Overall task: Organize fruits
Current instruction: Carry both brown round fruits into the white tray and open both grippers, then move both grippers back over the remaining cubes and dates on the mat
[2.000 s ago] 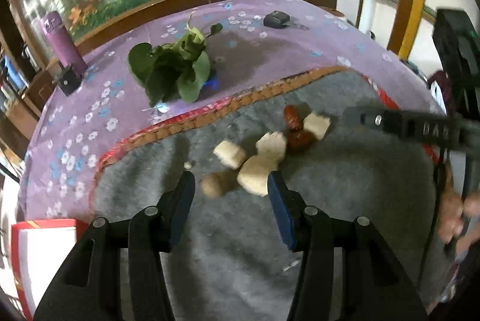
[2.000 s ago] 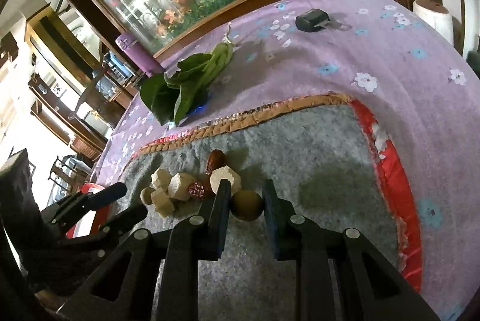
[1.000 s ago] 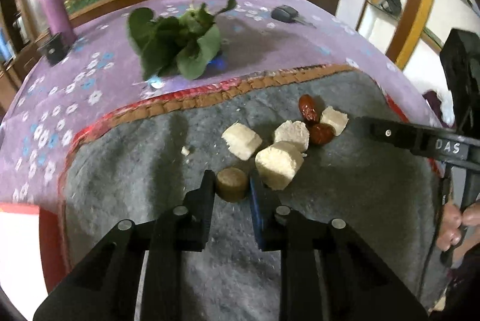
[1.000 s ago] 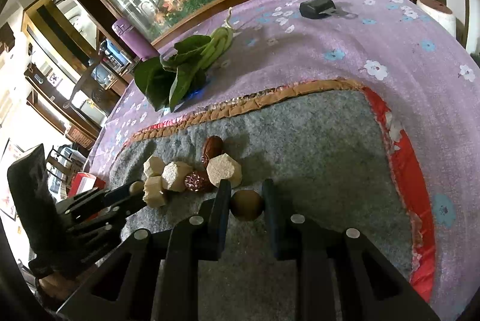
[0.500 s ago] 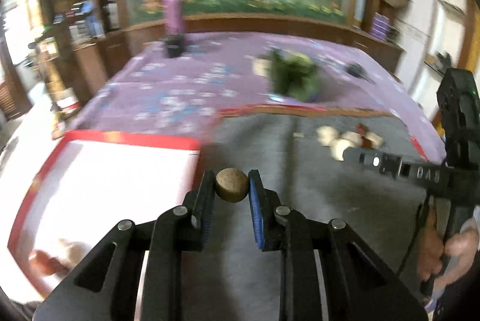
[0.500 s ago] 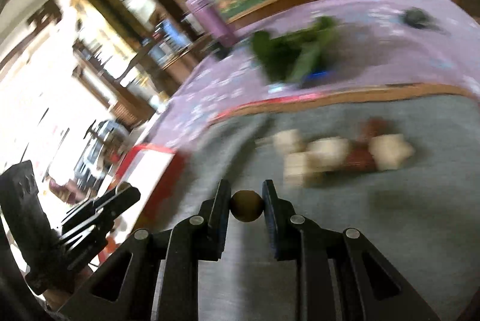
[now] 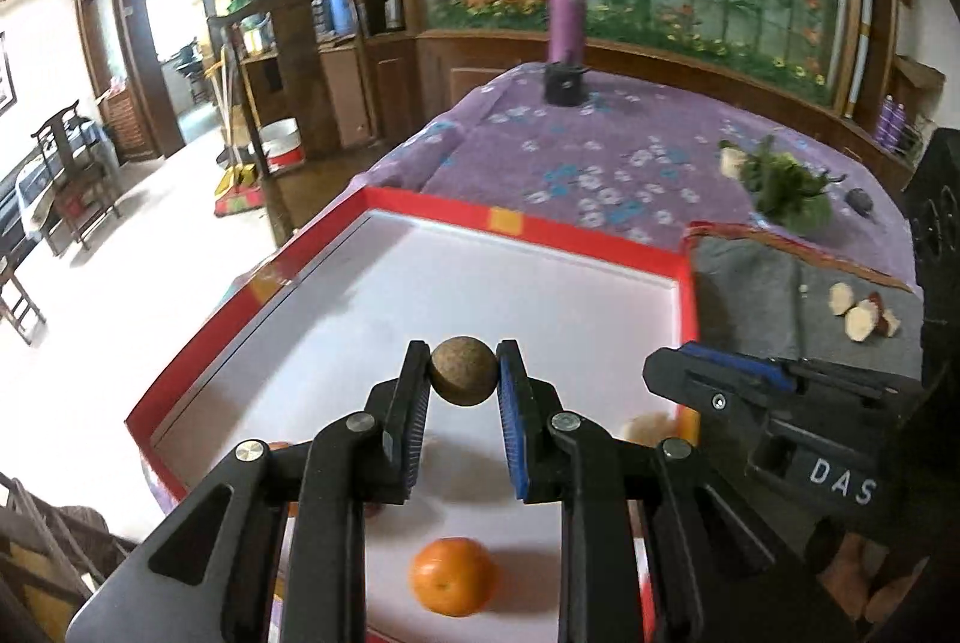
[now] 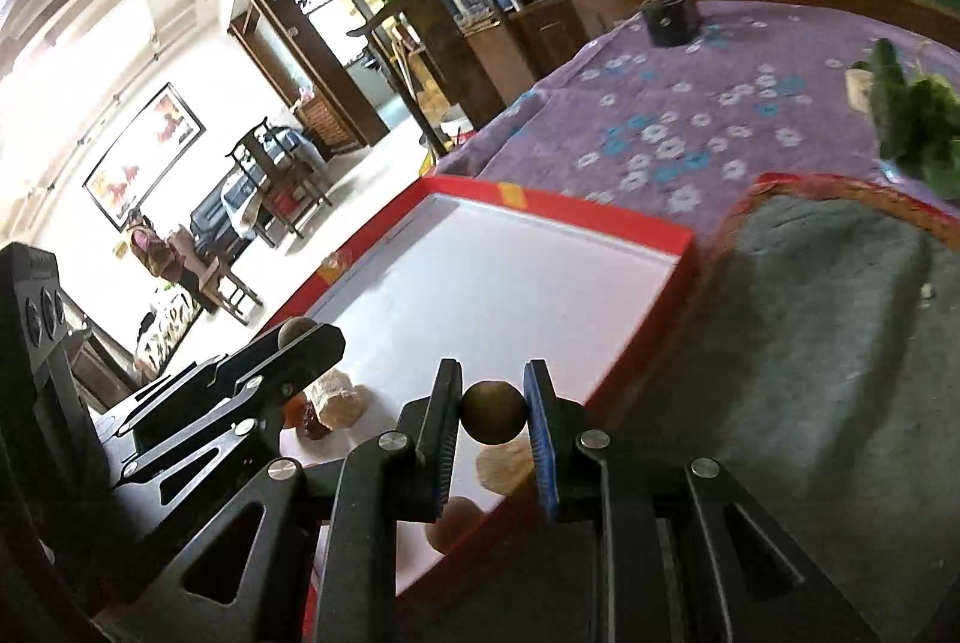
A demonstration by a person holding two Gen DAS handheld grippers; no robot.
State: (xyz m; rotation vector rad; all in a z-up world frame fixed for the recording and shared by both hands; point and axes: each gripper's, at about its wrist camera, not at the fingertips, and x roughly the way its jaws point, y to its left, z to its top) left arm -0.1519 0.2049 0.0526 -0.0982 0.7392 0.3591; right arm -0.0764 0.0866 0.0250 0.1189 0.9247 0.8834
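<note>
Two grippers showed in the left wrist view. The left gripper (image 7: 463, 373) pinched one round brown fruit (image 7: 462, 370) between its pads, held above the white floor of a red-rimmed box (image 7: 528, 224). One orange (image 7: 453, 575) lay in the box below and just nearer than the gripper, and a pale piece at the right wall was too blurred to name. The right gripper (image 7: 672, 370) reached in from the right, its body lettered "DAS"; from this side I could not tell what it held. Beyond the box, on the grey mat (image 7: 750, 283), lay a small cluster of pale cut chunks (image 7: 861, 316) with a dark red piece among them. One purple bottle (image 7: 566, 12) and one bunch of green leaves (image 7: 786, 190) stood further off on the table's flowered purple cloth (image 7: 576, 150).

One darker round fruit (image 8: 493, 412) sat clamped between the right gripper's (image 8: 493, 403) pads in the right wrist view, over the box's near right edge. Beneath it lay two pale fruit pieces (image 8: 501, 466). The left gripper (image 8: 306, 337) was at the left with its brown fruit at the tip, above a pale chunk and small reddish pieces (image 8: 327, 406).
</note>
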